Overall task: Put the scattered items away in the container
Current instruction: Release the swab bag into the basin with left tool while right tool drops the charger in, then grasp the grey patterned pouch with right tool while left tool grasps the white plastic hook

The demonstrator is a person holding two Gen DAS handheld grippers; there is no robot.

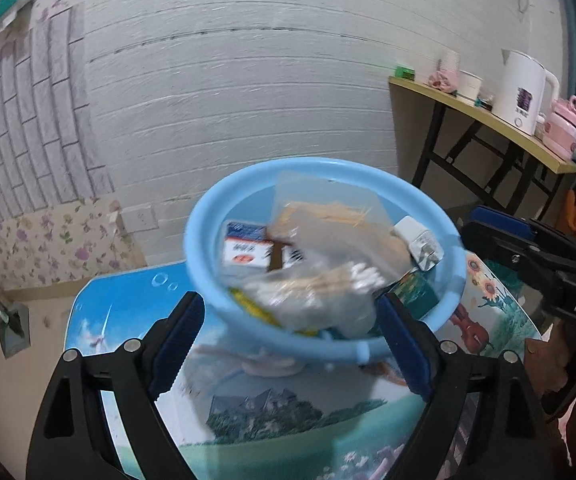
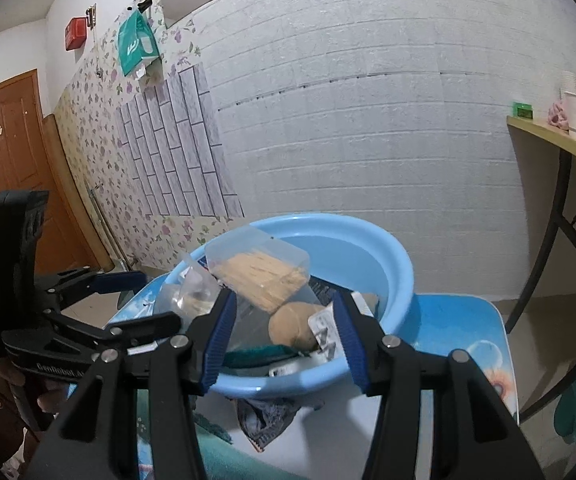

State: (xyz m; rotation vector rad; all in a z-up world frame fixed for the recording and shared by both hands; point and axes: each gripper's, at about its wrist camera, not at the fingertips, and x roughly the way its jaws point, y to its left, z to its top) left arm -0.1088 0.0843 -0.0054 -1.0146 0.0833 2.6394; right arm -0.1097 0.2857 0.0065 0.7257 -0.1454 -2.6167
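A: What's the biggest thing here, and how much room is around it?

B: The low table [image 1: 135,308] with the printed landscape top. The blue basin [image 2: 392,256] stands on it, and I'll place everything from that basin. In the right wrist view, bare tabletop runs to the basin's right as far as the rounded table edge; behind the basin there is only the white brick-pattern wall [image 2: 368,120]. Far right of the basin is a yellow side table [image 1: 488,120] on black legs, carrying a white kettle [image 1: 522,92] and a pink bottle [image 1: 564,128].

A: And the basin itself?

B: Round, light blue plastic, with a thick rolled rim. It is heaped: a clear bag of thin wooden sticks [image 2: 261,276] lies on top toward its left side, one corner poking over the rim. Below that is a tan rounded item [image 2: 292,326] I can't identify. In the left wrist view a white charger plug [image 1: 418,242] leans on the inner wall at the right, and a red, white and blue packet [image 1: 245,246] lies at the left.

A: The grippers?

B: The left gripper [image 1: 290,334] has its fingers spread wide, straddling the basin's near rim, gripping nothing. The right gripper [image 2: 283,340] is also spread wide at its own near rim, holding nothing. Just in front of the basin, on the table, lies a crumpled grey bag [image 2: 265,414].
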